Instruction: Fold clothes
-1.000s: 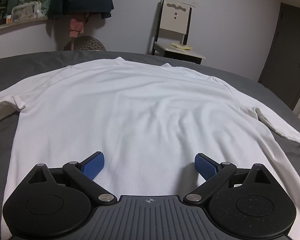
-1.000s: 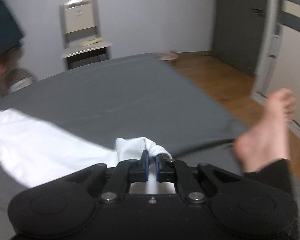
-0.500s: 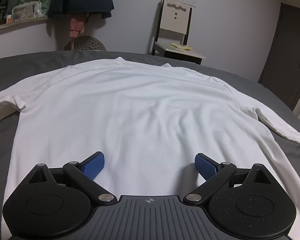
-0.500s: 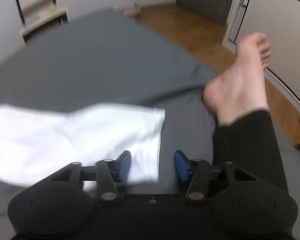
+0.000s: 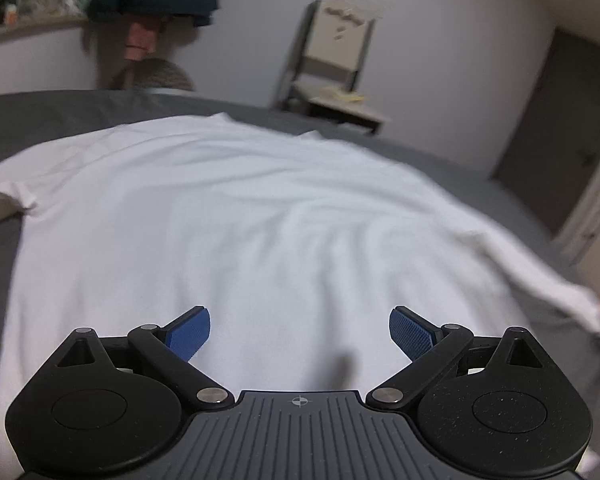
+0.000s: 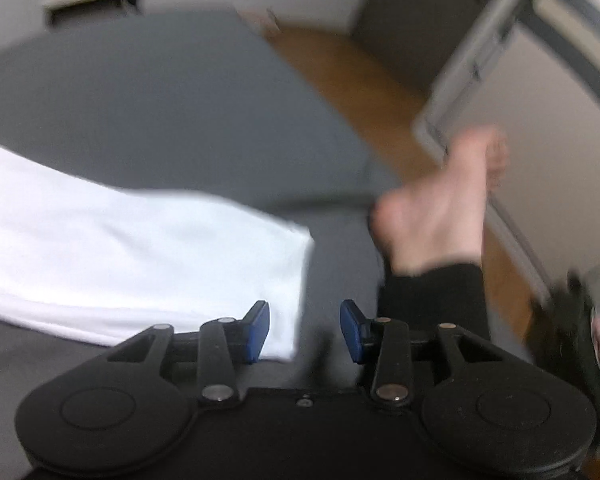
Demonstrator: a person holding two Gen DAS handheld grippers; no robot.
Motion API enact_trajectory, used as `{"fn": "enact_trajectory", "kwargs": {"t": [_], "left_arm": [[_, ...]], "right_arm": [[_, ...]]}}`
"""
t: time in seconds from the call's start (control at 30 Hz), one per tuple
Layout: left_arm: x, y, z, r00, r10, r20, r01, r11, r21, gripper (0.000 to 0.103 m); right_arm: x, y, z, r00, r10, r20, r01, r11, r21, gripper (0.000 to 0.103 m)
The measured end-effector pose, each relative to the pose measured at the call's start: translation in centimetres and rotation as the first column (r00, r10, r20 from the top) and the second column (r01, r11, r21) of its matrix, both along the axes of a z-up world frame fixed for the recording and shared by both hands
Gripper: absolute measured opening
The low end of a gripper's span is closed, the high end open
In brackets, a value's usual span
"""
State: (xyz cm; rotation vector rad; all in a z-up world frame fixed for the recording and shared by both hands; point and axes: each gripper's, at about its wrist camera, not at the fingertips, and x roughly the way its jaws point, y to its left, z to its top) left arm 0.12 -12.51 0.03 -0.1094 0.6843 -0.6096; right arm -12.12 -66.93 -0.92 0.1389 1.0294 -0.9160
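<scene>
The white shirt (image 5: 236, 232) lies spread flat on the grey bed (image 5: 52, 108), its collar toward the chair (image 5: 336, 68) at the far wall and its hem nearest the left tool (image 5: 299, 334). One long sleeve (image 6: 140, 256) runs out from the shirt's right side, its cuff lying just in front of the right tool (image 6: 304, 330).

The shirt looks thin, light and limp: it will sag and crease wherever it is lifted, and it should slide easily over the bed cover. Good places to pinch it are the edges, I judge: the cuff, the shoulder seam or a hem corner, where the cloth is doubled and a small grip will carry the rest.

The left tool stands wide apart over the shirt's lower part, with nothing between its pads. The right tool's jaws have just been opening; they stand at a middling gap, the cuff's corner just beside the left pad (image 6: 258, 330) but not pinched.

Count: one shirt, two sleeves partly seen, two tools, one chair, one bare foot (image 6: 440, 208) beside the sleeve.
</scene>
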Motion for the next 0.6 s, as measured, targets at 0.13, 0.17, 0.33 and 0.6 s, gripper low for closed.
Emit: {"fn": "enact_trajectory", "kwargs": {"t": [0.13, 0.17, 0.33, 0.6], "left_arm": [[-4.1, -0.3, 3.1, 0.981, -0.182, 0.072, 0.186, 0.981, -0.050, 0.097], [-5.4, -0.4, 3.7, 0.968, -0.233, 0.094, 0.237, 0.970, -0.043, 0.097], [-11.0, -0.8, 5.8, 0.908, -0.402, 0.116, 0.402, 0.915, 0.024, 0.097], [-14.5, -1.7, 5.4, 0.916, -0.393, 0.078, 0.379, 0.914, 0.143, 0.097]], "right_arm": [[-1.1, 7.5, 3.1, 0.929, 0.307, 0.206, -0.346, 0.917, 0.196, 0.043], [-1.2, 9.7, 3.0, 0.887, 0.389, 0.250, -0.450, 0.850, 0.274, 0.043], [-2.9, 19.8, 2.5, 0.623, 0.710, 0.329, -0.779, 0.520, 0.351, 0.040], [-4.5, 27.0, -1.2, 0.575, 0.809, 0.123, -0.804, 0.531, 0.267, 0.041]]}}
